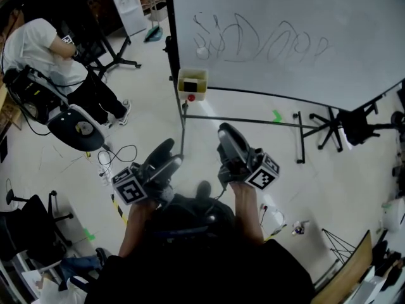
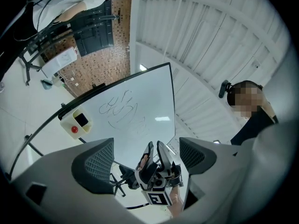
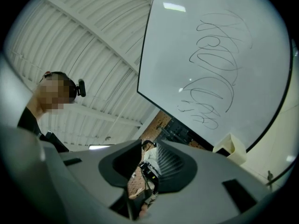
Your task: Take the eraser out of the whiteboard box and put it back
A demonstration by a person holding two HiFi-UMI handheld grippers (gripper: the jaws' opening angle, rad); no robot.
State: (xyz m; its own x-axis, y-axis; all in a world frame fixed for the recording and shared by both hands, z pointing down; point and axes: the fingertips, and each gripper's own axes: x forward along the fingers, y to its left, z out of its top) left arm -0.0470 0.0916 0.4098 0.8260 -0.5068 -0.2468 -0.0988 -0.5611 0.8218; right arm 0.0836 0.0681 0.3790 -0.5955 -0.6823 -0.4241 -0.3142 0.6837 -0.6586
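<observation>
Eraser: a dark block we take for the eraser (image 2: 81,120) sits inside the whiteboard box (image 1: 192,87), untouched.
Whiteboard box: small and cream, with a red knob on its face, fixed at the lower left corner of the whiteboard (image 1: 297,24).
Long axis: we cannot tell; only the eraser's dark end shows in the box's mouth.
Direction: the box lies ahead of both grippers, well apart, roughly between their lines of aim.
Nearer hand: we judge the right slightly nearer, with little in it.
Left gripper (image 1: 174,152): jaws spread wide, nothing between them.
Right gripper (image 1: 224,138): jaws drawn close with a narrow gap, holding nothing.
</observation>
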